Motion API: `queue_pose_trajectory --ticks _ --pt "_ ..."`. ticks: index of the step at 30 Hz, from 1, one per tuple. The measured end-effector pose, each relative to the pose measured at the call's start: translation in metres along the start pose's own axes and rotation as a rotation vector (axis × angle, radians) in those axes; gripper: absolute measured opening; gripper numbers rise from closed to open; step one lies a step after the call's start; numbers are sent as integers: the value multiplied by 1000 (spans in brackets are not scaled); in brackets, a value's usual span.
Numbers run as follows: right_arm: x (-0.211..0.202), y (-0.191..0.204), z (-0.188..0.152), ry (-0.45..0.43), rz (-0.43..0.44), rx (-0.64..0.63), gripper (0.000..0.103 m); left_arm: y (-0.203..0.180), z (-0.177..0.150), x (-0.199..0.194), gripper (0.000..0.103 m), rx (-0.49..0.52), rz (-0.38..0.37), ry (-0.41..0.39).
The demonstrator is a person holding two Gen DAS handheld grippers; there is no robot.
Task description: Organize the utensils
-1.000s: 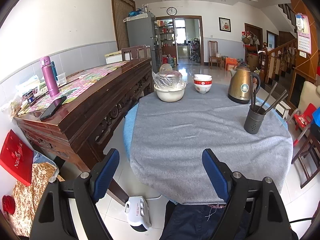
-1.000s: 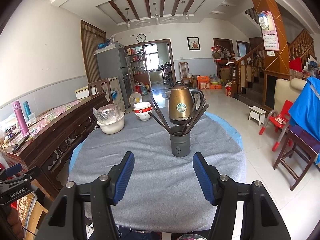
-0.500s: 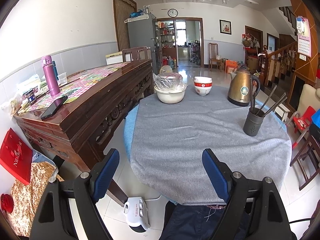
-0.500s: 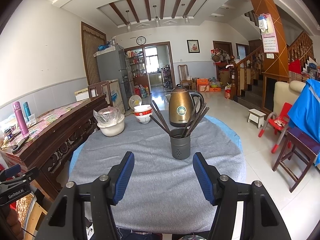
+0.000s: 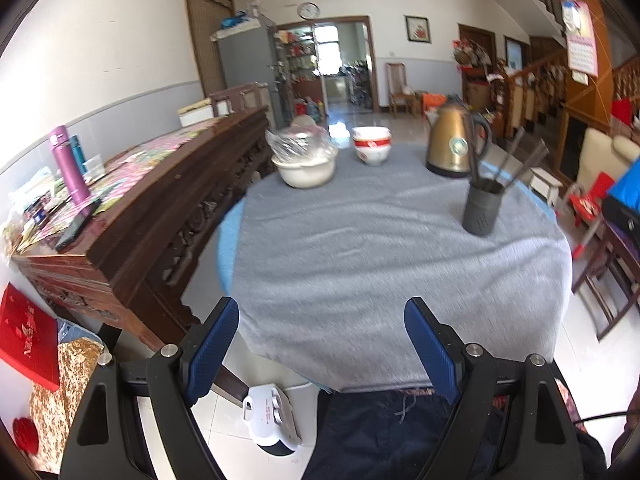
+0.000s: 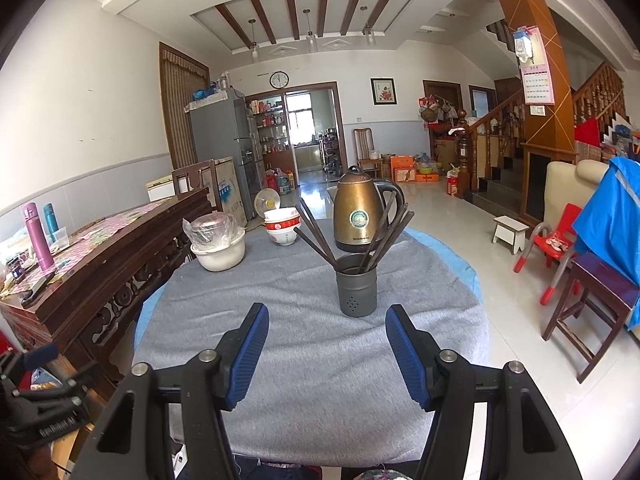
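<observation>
Both my grippers hang spread and empty at the near edge of the round table, chopsticks already standing in their holder.

From the left wrist view the whole scene is smeared with motion blur, so the chopsticks [image 5: 516, 160] in the dark perforated holder [image 5: 482, 210] are hard to count; the right wrist view shows them [image 6: 384, 232] fanned out of the holder [image 6: 357, 290] just in front of the brass kettle [image 6: 358, 210]. My left gripper [image 5: 322, 344] and right gripper [image 6: 327, 350] have their blue pads wide apart, grasping nothing. The gray cloth [image 6: 320, 360] hides the tabletop. Against the earlier left frame, the holder now sits closer to centre and the view has swung right; the right view has crept nearer to the holder.
</observation>
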State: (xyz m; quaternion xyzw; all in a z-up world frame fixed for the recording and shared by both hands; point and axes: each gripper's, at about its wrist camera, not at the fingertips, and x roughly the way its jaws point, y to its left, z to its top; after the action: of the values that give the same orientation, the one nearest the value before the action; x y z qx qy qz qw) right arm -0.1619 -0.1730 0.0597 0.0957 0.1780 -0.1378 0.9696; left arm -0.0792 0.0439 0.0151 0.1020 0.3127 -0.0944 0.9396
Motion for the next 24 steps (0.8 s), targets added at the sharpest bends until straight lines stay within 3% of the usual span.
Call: queue_pose_trajectory --ticks 6,24 --pt "2 -7 -2 5 -6 11 65 -30 -6 5 85 83 -37 37" --pt "-5 -34 -2 -18 -25 46 66 -75 8 -7 85 179 -45 -1"
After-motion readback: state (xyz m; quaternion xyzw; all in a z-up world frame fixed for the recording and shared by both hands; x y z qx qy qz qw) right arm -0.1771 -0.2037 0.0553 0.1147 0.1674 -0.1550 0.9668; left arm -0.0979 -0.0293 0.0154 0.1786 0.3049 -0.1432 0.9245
